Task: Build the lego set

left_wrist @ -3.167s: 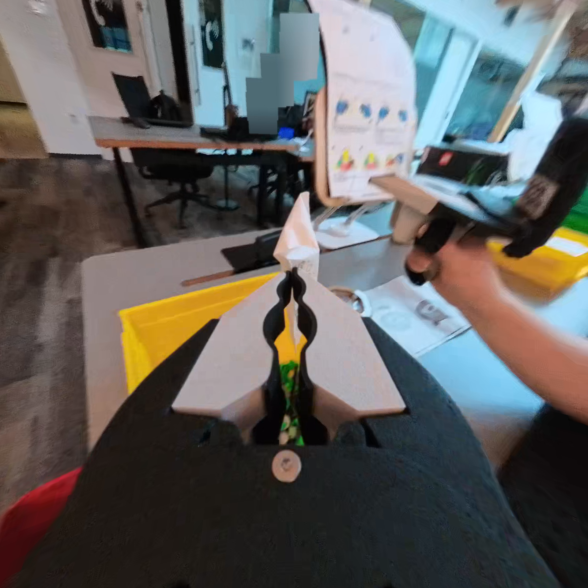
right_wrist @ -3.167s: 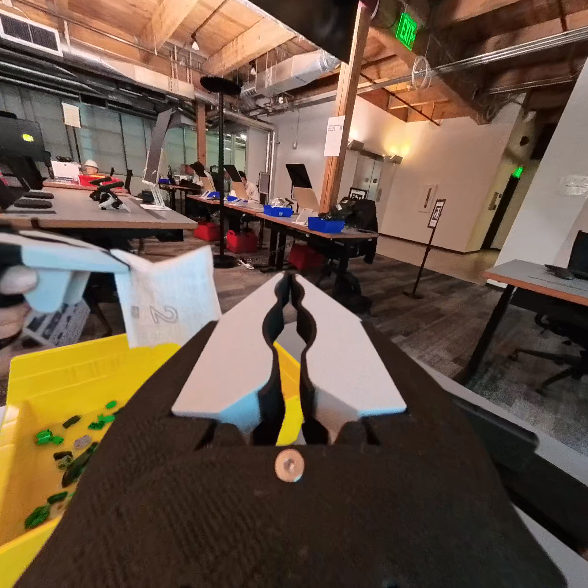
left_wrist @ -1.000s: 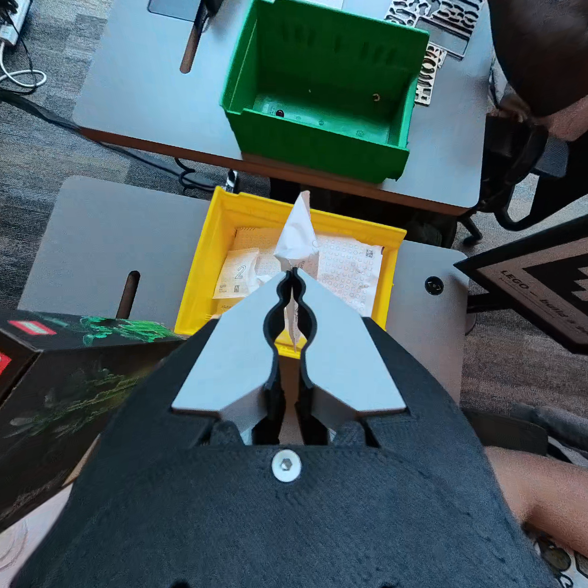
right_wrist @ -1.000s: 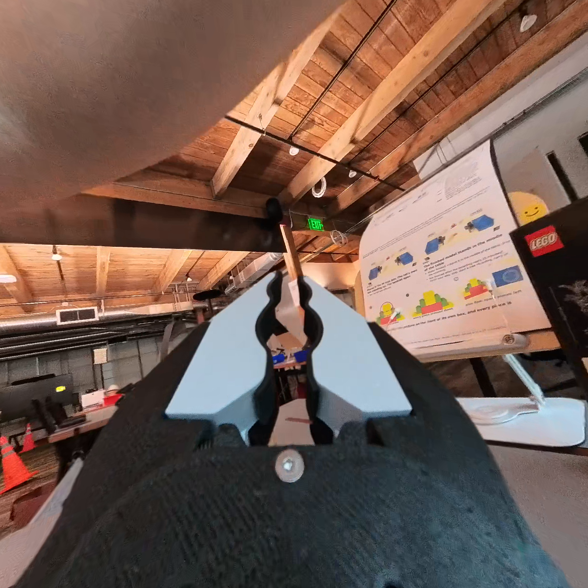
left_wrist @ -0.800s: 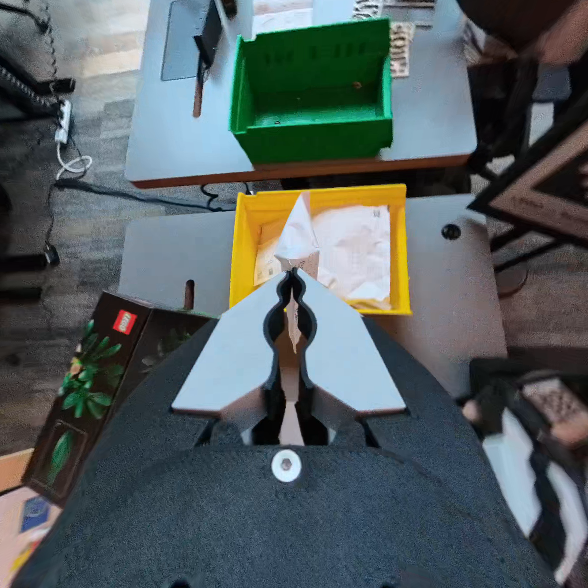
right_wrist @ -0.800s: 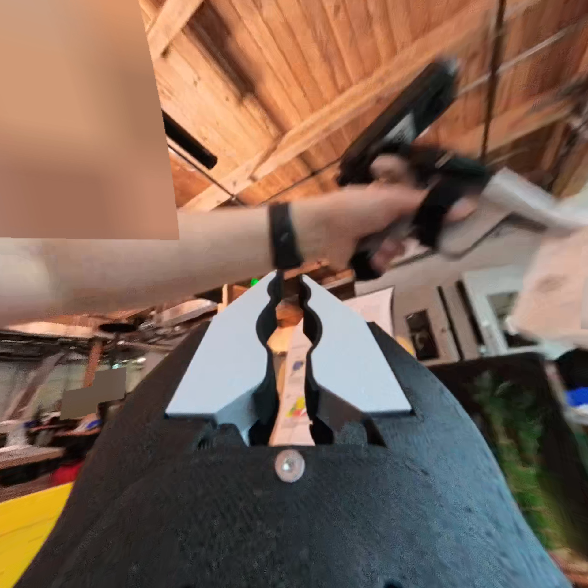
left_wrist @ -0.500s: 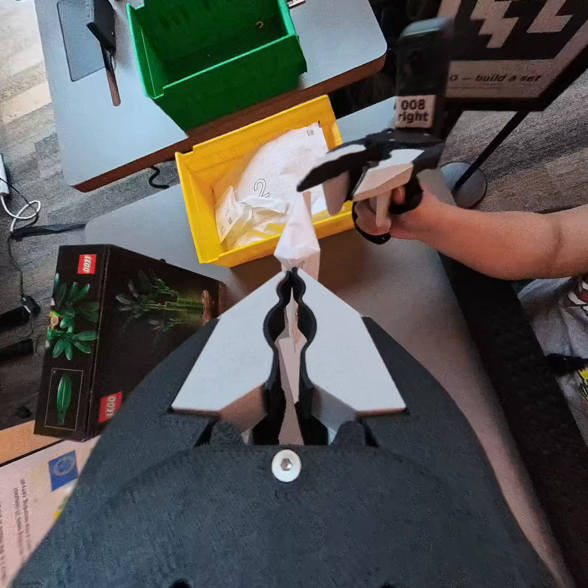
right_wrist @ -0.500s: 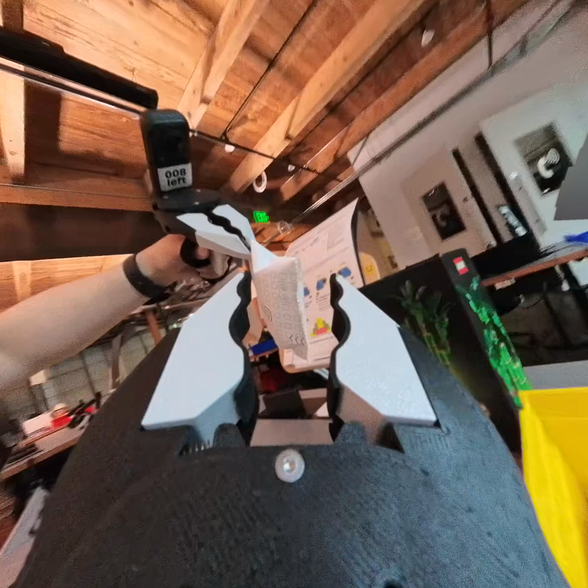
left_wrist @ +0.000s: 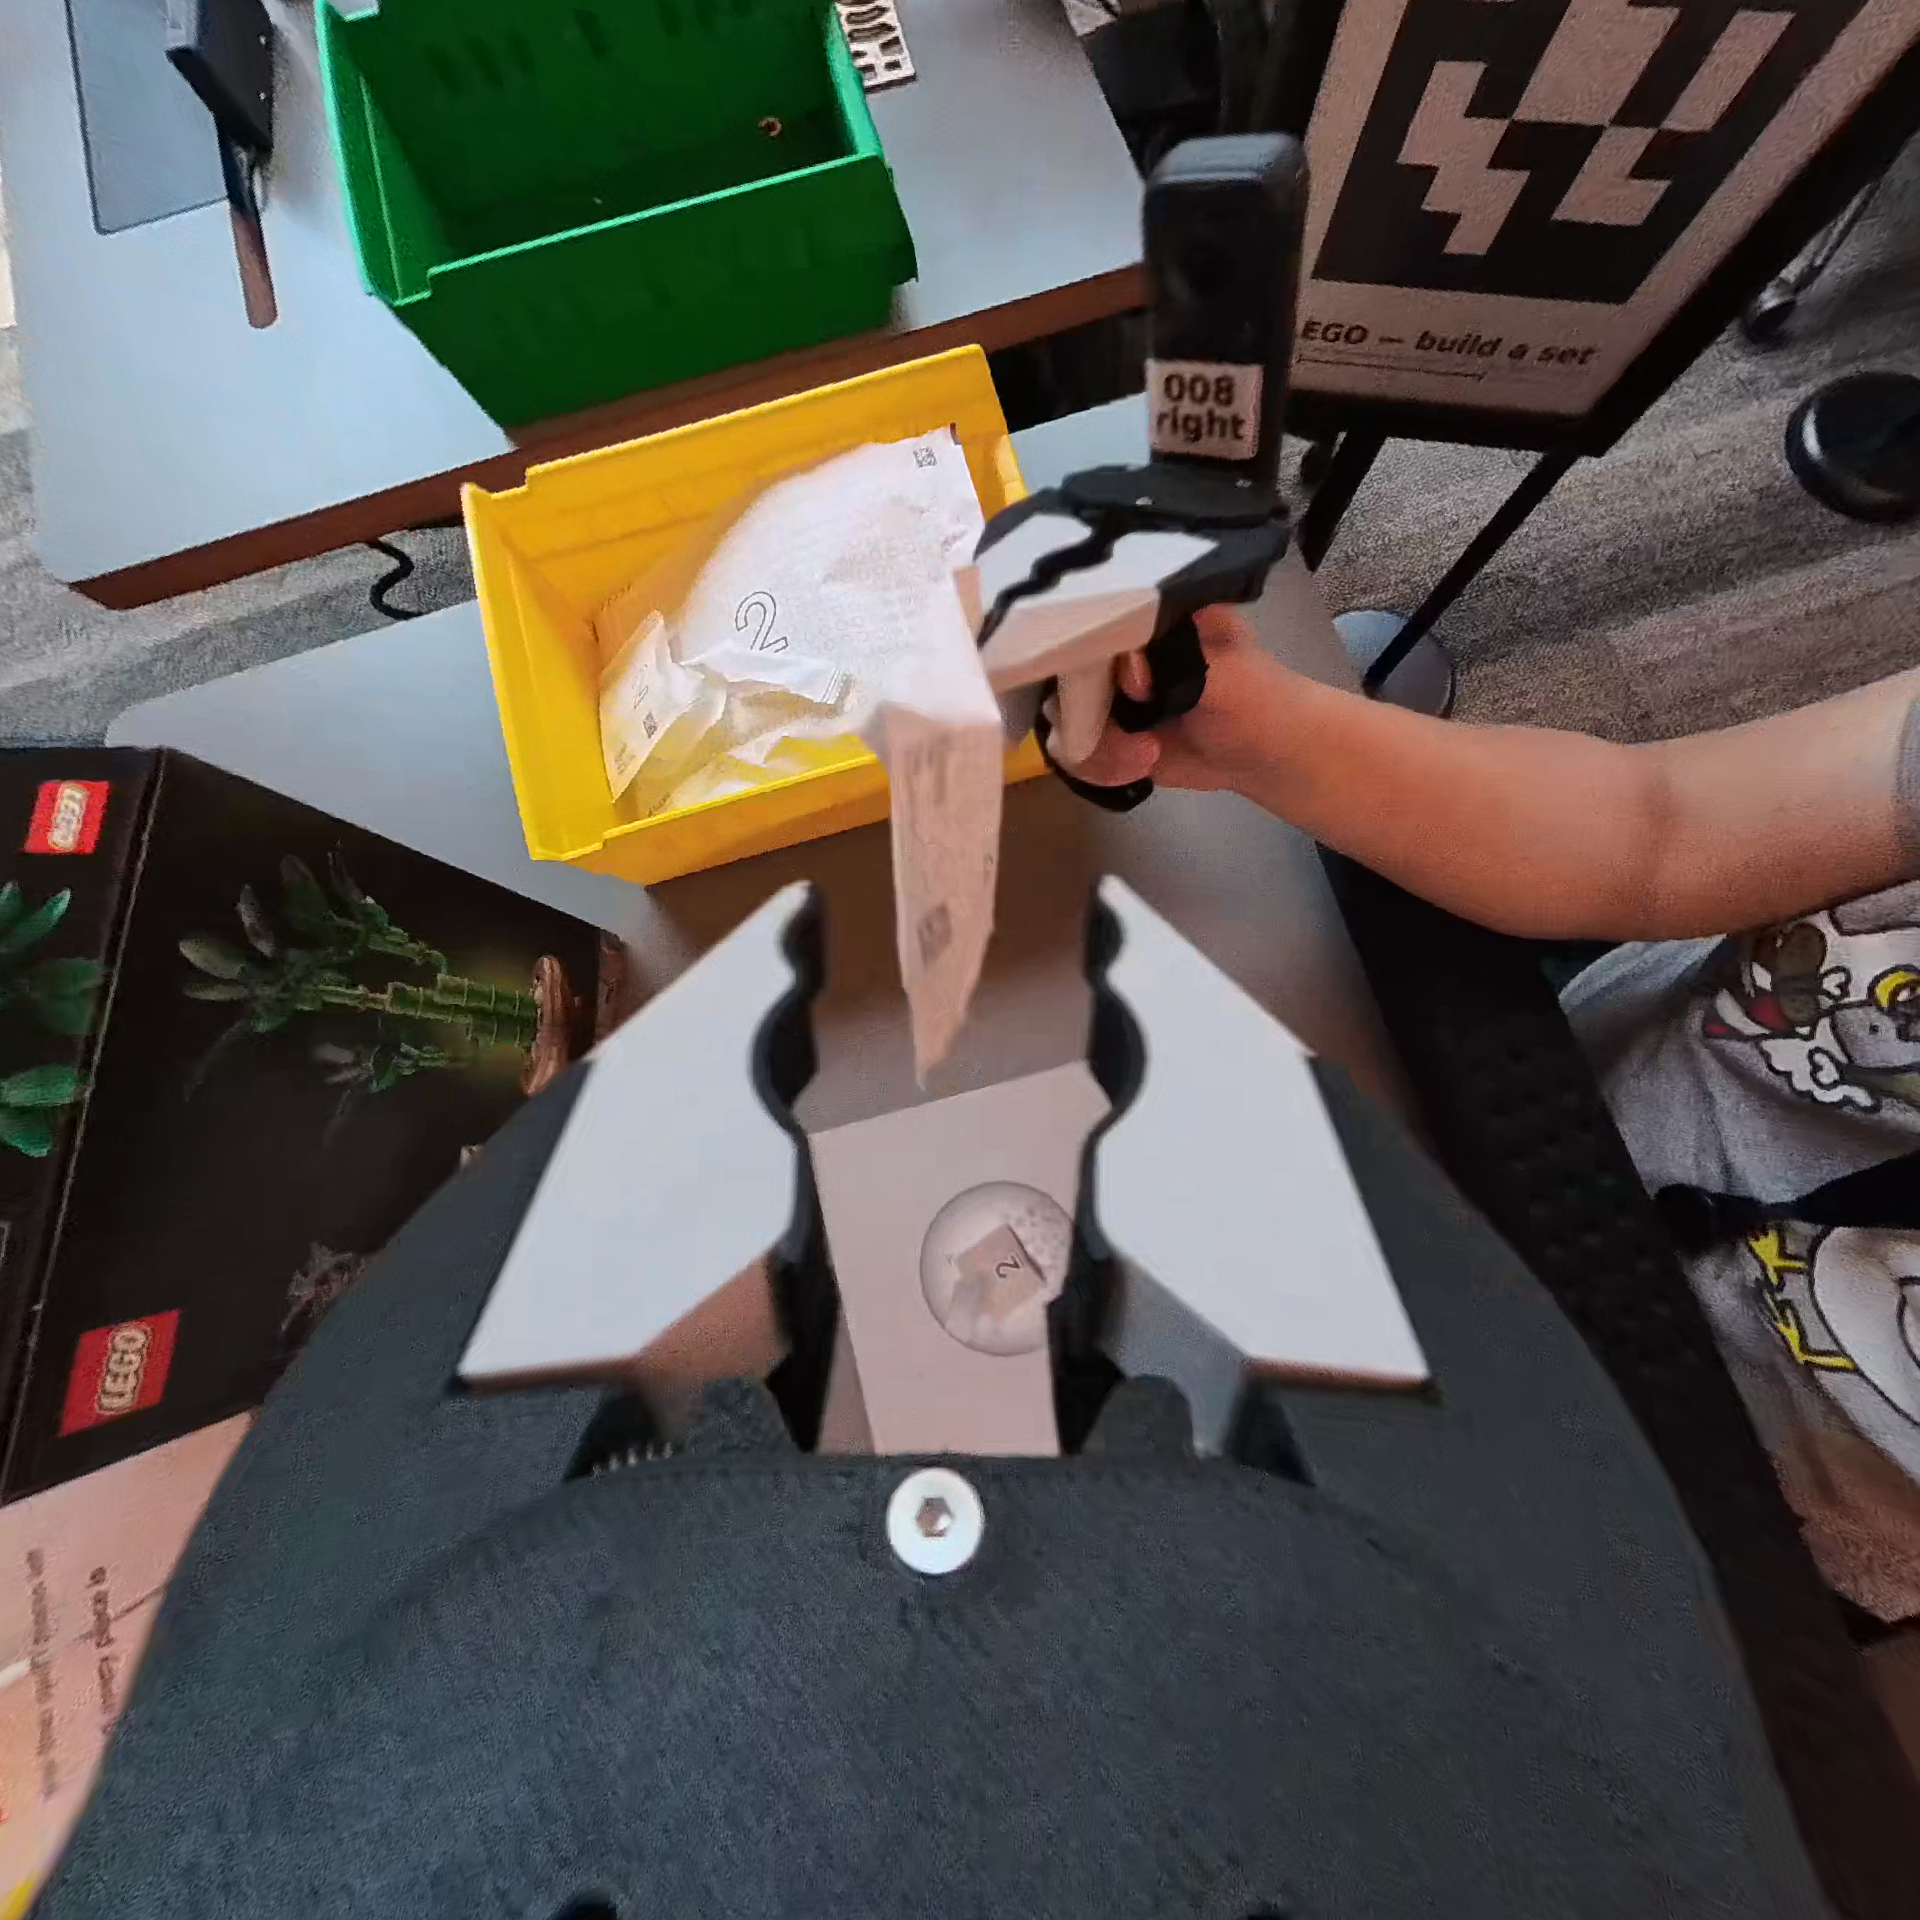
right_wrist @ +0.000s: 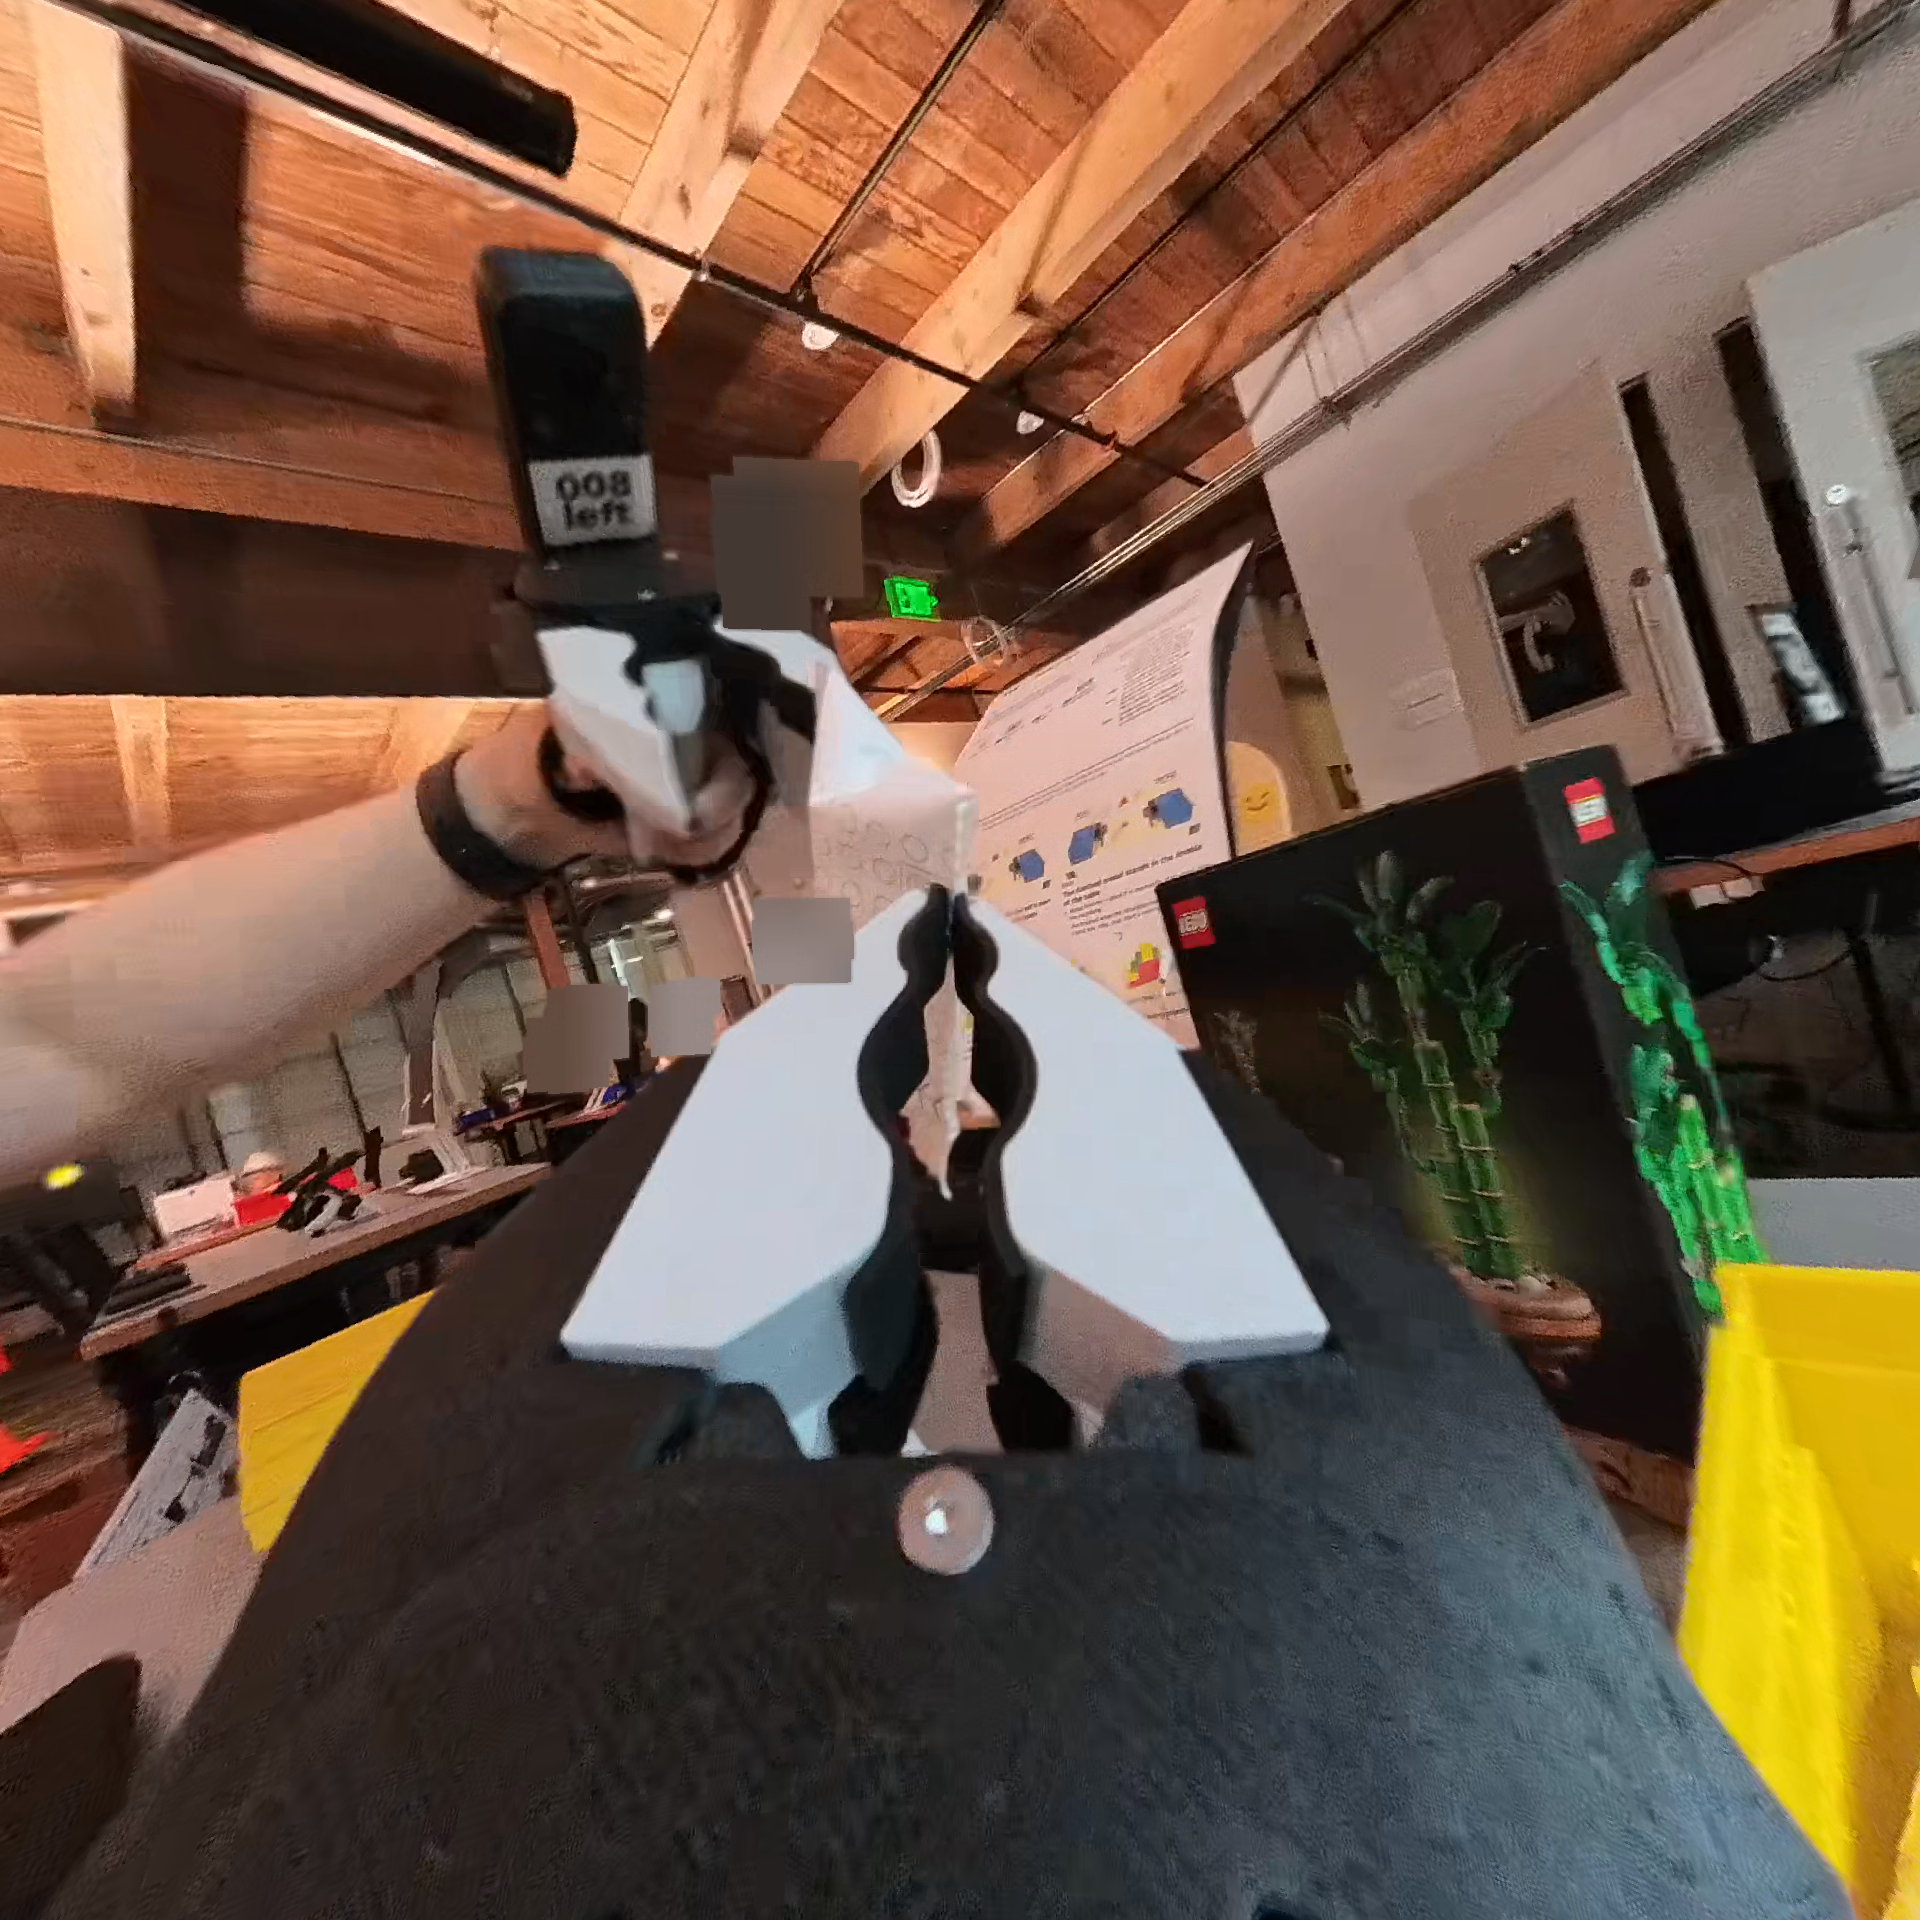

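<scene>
A white paper parts bag hangs from my right gripper, which is shut on the bag's upper end above the yellow bin's near right corner. My left gripper is open and empty, with its fingers on either side of the hanging bag and not touching it. In the right wrist view my right gripper is shut on the bag. The yellow bin holds more white paper bags. The black set box lies left of the bin, and also shows in the right wrist view.
An empty green bin stands on the far table. A black-and-white sign on a stand is at the back right. The person's arm reaches in from the right. Bare grey table lies left of the yellow bin.
My left gripper has opened and let go of the paper bag. My right gripper has shut on the bag and now holds it.
</scene>
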The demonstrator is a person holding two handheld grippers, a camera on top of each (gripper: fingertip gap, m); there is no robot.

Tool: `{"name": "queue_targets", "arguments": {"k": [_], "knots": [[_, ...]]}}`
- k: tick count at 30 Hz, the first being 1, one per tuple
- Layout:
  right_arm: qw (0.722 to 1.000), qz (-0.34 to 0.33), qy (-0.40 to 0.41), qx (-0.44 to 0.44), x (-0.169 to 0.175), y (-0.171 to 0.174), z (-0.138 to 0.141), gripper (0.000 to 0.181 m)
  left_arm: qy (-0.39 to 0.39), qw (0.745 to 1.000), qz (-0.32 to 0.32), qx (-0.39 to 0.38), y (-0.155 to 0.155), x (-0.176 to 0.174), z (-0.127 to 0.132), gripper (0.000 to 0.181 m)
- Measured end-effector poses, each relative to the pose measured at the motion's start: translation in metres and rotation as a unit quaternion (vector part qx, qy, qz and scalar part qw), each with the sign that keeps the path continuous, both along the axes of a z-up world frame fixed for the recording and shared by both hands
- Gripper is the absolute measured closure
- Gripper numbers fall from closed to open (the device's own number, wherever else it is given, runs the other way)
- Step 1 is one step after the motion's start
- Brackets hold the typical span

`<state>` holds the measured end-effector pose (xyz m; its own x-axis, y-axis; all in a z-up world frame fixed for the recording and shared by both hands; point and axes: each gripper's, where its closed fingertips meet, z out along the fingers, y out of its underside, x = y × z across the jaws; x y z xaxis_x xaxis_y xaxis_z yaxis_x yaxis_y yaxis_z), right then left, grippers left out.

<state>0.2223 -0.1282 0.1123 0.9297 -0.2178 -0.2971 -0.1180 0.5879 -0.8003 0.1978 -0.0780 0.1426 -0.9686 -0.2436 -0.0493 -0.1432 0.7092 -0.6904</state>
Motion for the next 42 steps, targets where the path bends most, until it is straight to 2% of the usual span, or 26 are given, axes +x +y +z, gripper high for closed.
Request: {"name": "queue_targets", "arguments": {"k": [1,2,4,5,7,9,12,15,16,18,20,22,23,24,26,28,29,31,33,35,37,39,42], "knots": [[1.0,-0.026,0.017,0.007,0.007,-0.014,0.002,0.181,0.002,1.0,0.018,0.002,0.004,0.0,0.002,0.113],[0.997,-0.07,0.035,0.004,0.016,-0.032,0.003,0.181,-0.004,0.999,0.031,-0.011,0.007,-0.001,0.006,0.107],[0.975,-0.192,0.098,-0.046,0.054,-0.073,-0.01,0.181,-0.029,0.995,0.058,-0.073,0.006,-0.008,0.024,0.115],[0.959,-0.226,0.149,-0.089,0.076,-0.089,-0.023,0.181,-0.026,0.992,0.056,-0.106,0.002,-0.018,0.03,0.115],[0.917,-0.203,0.29,-0.182,0.115,-0.099,-0.064,0.181,-0.017,0.989,0.047,-0.14,-0.005,-0.044,0.034,0.113],[0.887,-0.159,0.375,-0.217,0.138,-0.102,-0.091,0.181,-0.028,0.986,0.056,-0.154,-0.006,-0.067,0.03,0.118],[0.839,-0.19,0.433,-0.271,0.164,-0.121,-0.13,0.18,-0.054,0.974,0.083,-0.203,0.002,-0.096,0.027,0.135],[0.811,-0.208,0.458,-0.298,0.174,-0.134,-0.157,0.142,-0.073,0.949,0.106,-0.287,0.031,-0.118,0.032,0.133],[0.81,-0.219,0.449,-0.308,0.174,-0.136,-0.157,0.14,-0.081,0.941,0.126,-0.305,0.048,-0.123,0.031,0.13],[0.821,-0.264,0.392,-0.322,0.167,-0.136,-0.144,0.152,-0.112,0.918,0.171,-0.341,0.089,-0.131,0.032,0.125],[0.829,-0.337,0.287,-0.342,0.153,-0.132,-0.114,0.151,-0.142,0.879,0.229,-0.394,0.136,-0.139,0.038,0.129],[0.83,-0.422,0.16,-0.328,0.127,-0.12,-0.063,0.149,-0.187,0.829,0.285,-0.443,0.182,-0.146,0.05,0.133],[0.838,-0.439,0.097,-0.309,0.11,-0.105,-0.035,0.15,-0.212,0.804,0.309,-0.461,0.203,-0.149,0.058,0.136],[0.851,-0.438,0.051,-0.286,0.092,-0.085,-0.01,0.148,-0.237,0.786,0.327,-0.468,0.221,-0.152,0.066,0.136],[0.888,-0.385,0.025,-0.251,0.063,-0.037,0.024,0.146,-0.278,0.766,0.355,-0.459,0.247,-0.158,0.079,0.138],[0.913,-0.305,0.05,-0.265,0.037,0.016,0.038,0.148,-0.306,0.749,0.384,-0.446,0.271,-0.165,0.087,0.134],[0.909,-0.278,0.081,-0.299,0.027,0.039,0.034,0.15,-0.318,0.736,0.394,-0.449,0.282,-0.172,0.091,0.133],[0.87,-0.202,0.149,-0.423,-0.005,0.085,0.007,0.153,-0.341,0.708,0.405,-0.467,0.302,-0.186,0.094,0.134],[0.802,-0.141,0.174,-0.553,-0.046,0.121,-0.021,0.152,-0.365,0.683,0.413,-0.479,0.322,-0.197,0.099,0.139],[0.73,-0.136,0.139,-0.655,-0.08,0.147,-0.033,0.161,-0.371,0.681,0.407,-0.483,0.329,-0.204,0.103,0.14],[0.681,-0.122,0.087,-0.717,-0.119,0.181,-0.04,0.169,-0.375,0.687,0.403,-0.475,0.332,-0.207,0.102,0.14],[0.623,-0.1,0.002,-0.776,-0.159,0.211,-0.054,0.18,-0.369,0.682,0.425,-0.466,0.342,-0.204,0.098,0.139],[0.527,-0.088,-0.039,-0.844,-0.199,0.221,-0.082,0.179,-0.35,0.679,0.459,-0.454,0.354,-0.203,0.089,0.138]]}}
